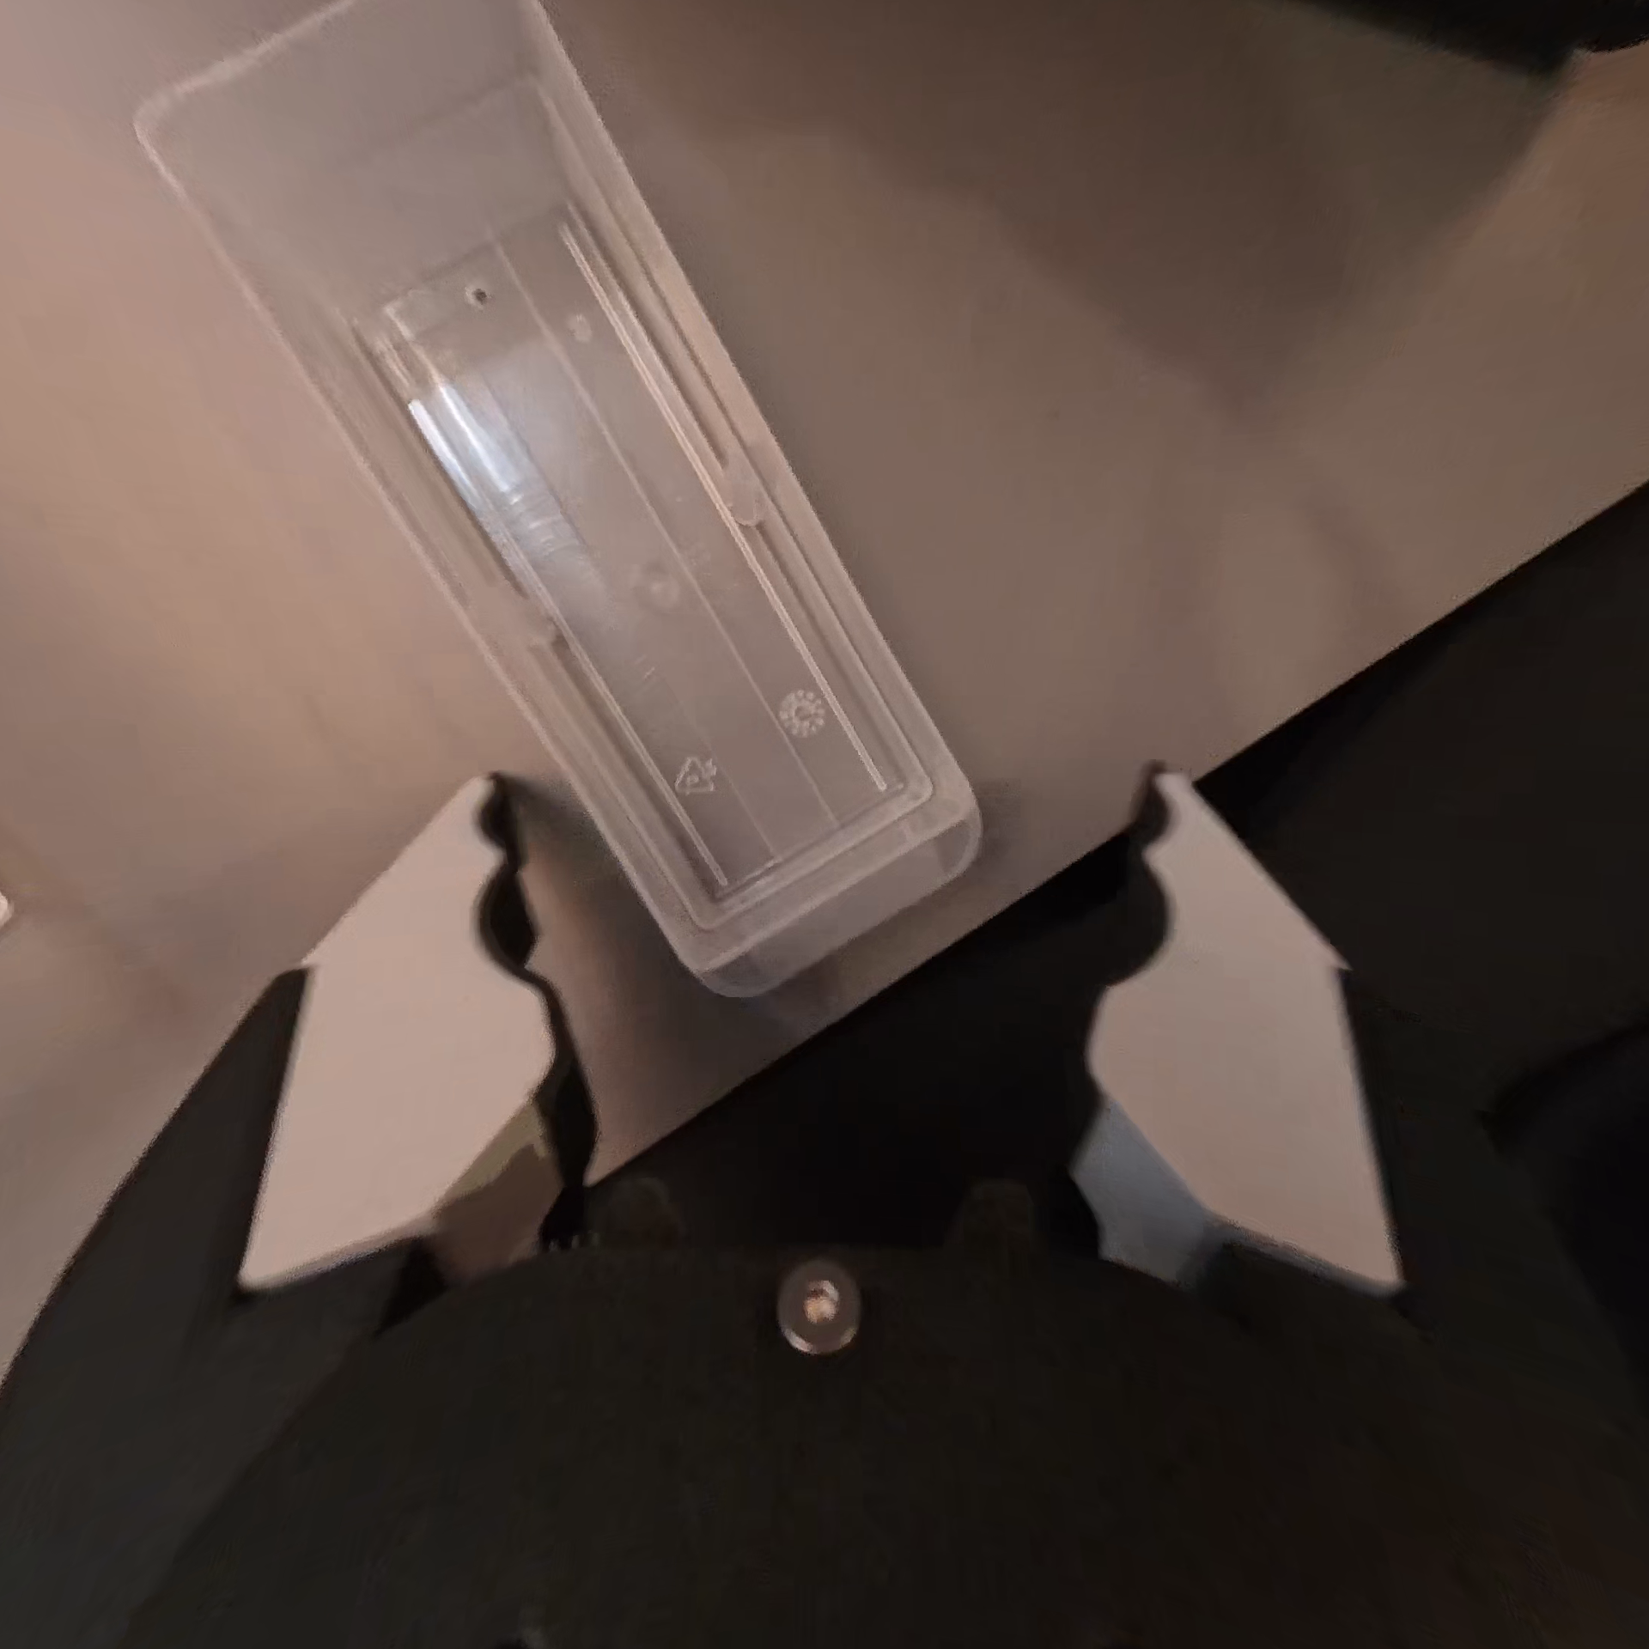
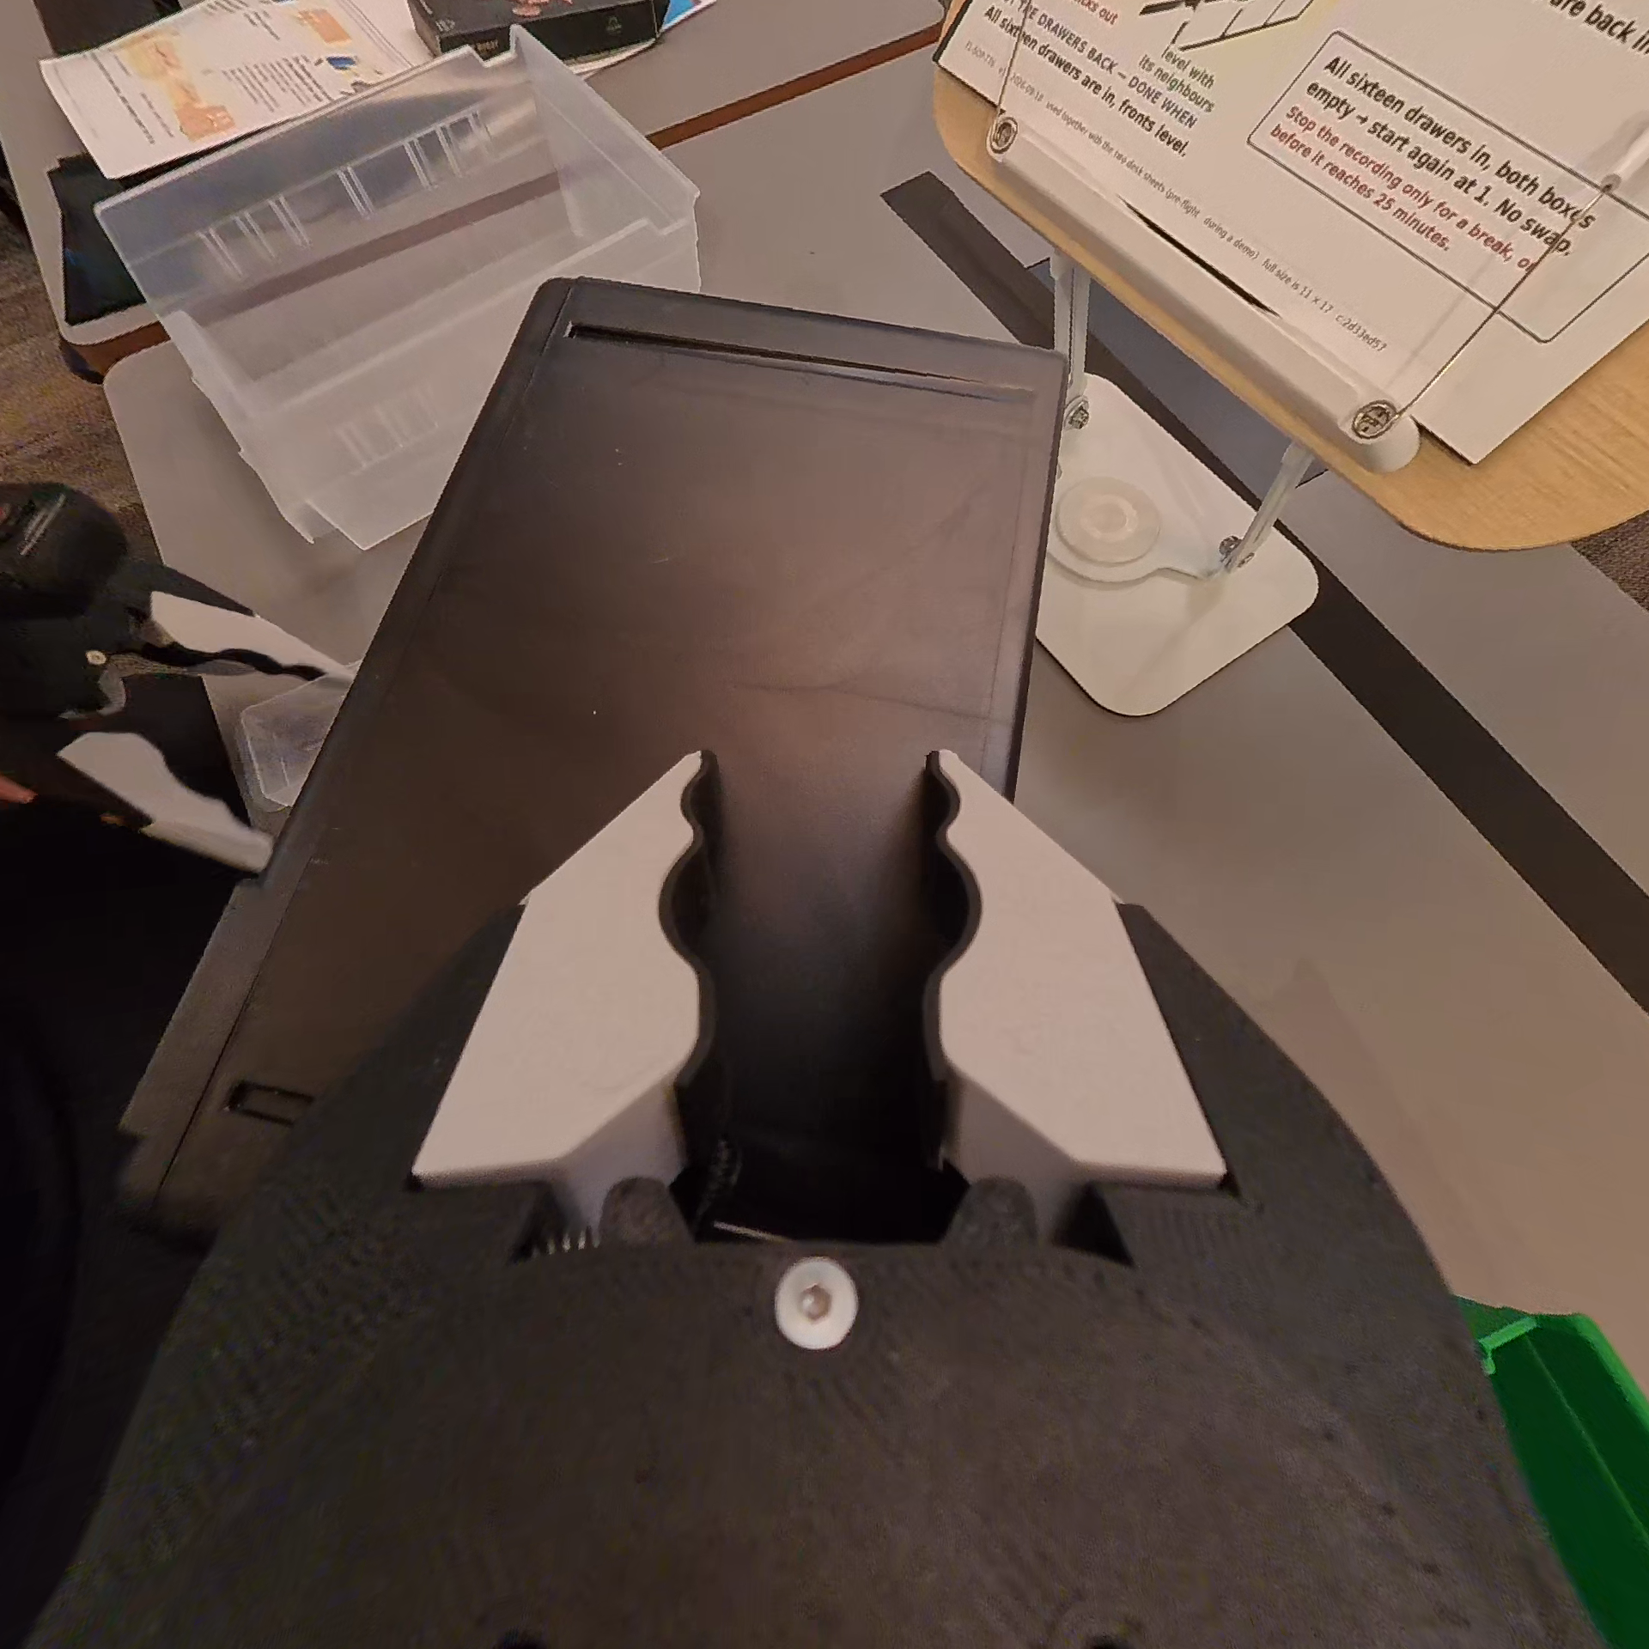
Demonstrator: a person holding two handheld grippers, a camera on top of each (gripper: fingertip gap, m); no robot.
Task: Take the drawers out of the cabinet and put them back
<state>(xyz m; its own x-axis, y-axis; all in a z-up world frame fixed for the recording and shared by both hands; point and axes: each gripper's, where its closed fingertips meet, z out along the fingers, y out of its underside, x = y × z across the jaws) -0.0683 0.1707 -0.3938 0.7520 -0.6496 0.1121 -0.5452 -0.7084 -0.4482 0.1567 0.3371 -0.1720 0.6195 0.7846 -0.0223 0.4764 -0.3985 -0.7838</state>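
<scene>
A small clear plastic drawer [image 1: 625, 535] lies slanted on the grey table [image 1: 1160, 401]. My left gripper [image 1: 825, 785] is open, its fingertips on either side of the drawer's near end and apart from it. The black cabinet [image 2: 732, 553] lies under my right gripper [image 2: 821, 758]. The right gripper's jaws stand partly open over the cabinet's flat black face, with nothing between them. In the right wrist view the left gripper [image 2: 223, 732] is at the cabinet's left side, with the small drawer [image 2: 277, 749] at its fingertips.
A large clear plastic bin [image 2: 384, 294] stands beyond the cabinet on the left. A wooden stand with a printed sheet [image 2: 1338, 223] stands on a white base [image 2: 1187, 607] at the right. Papers [image 2: 223, 71] lie at the far left. A green object [image 2: 1570, 1445] is at the lower right.
</scene>
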